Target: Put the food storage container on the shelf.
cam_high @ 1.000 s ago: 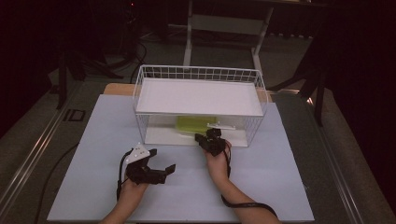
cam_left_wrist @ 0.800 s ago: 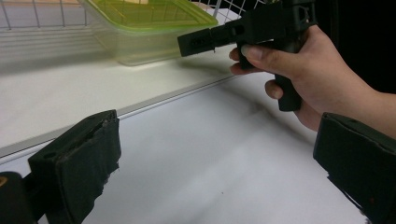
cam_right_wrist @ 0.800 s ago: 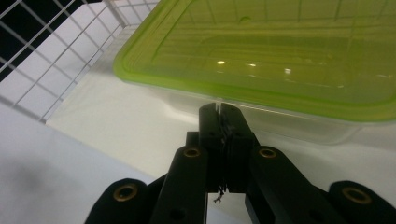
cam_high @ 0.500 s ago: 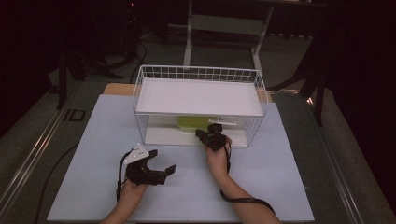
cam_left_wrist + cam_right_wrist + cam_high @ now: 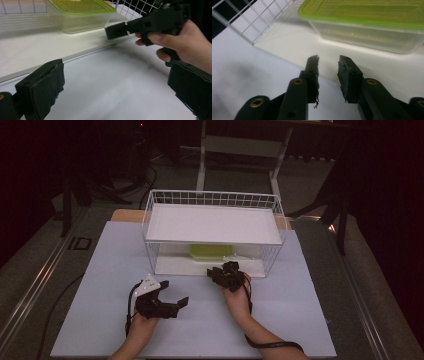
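The left gripper (image 5: 172,296) rests low on the white table sheet (image 5: 300,320), its jaws spread wide with nothing between them. Ahead of it and to its right, the right gripper (image 5: 328,61) hovers at the open front of the white wire basket rack (image 5: 215,199), jaws parted by a narrow gap and holding nothing. Just beyond its fingertips (image 5: 313,61), on the rack's lower shelf (image 5: 287,47) under the upper shelf, sits a clear plastic container with a green lid (image 5: 372,22), a little to the right of the jaw line and not yet touched. It looks empty and light, thin-walled, smooth, likely to slide or flex under a squeeze. The overhanging lid rim at the near edge seems the surest place to pinch.
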